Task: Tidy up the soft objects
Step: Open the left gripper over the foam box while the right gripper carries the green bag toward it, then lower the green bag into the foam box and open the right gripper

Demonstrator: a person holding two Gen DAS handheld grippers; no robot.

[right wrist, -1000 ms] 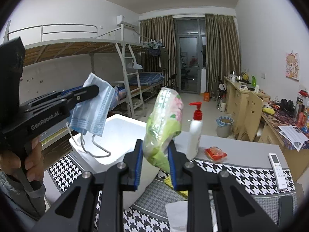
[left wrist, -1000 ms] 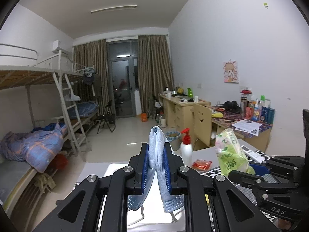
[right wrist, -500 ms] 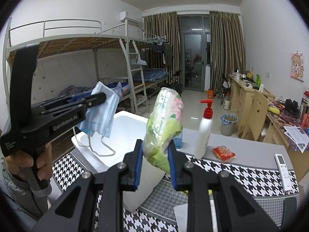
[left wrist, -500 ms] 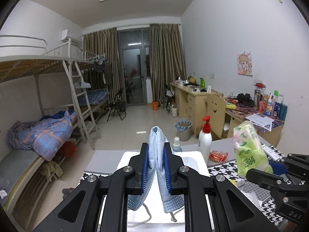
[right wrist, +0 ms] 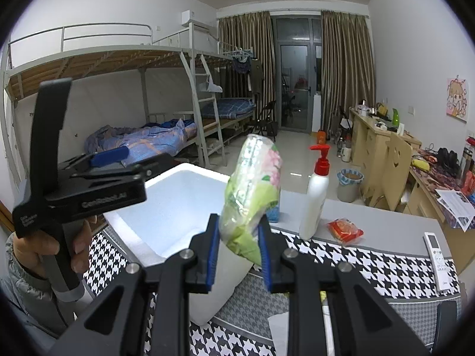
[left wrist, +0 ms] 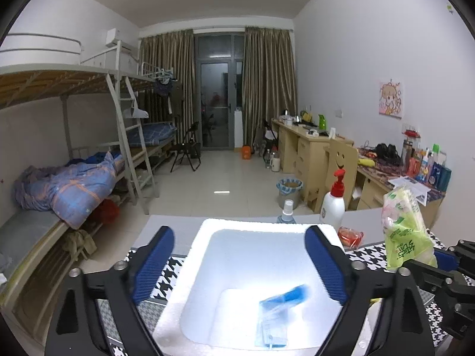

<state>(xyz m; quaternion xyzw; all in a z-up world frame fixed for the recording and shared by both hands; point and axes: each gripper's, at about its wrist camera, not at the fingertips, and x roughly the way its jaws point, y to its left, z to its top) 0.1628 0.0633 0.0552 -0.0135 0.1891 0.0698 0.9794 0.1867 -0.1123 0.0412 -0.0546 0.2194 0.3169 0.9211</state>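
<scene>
Only the left wrist view shows the blurred blue face mask (left wrist: 280, 316) inside the white foam box (left wrist: 261, 227), under the opening, empty left gripper (left wrist: 239, 264); the right gripper (right wrist: 239, 252) clamps the green tissue pack (right wrist: 252, 195).

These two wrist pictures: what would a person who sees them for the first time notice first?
First the bright white foam box in the middle of the table, with a blue face mask blurred inside it, below the left gripper, whose jaws are opening with nothing between them. Next, the green tissue pack, pinched upright in the right gripper beside the box. Behind it stands a white pump bottle with a red top.
</scene>
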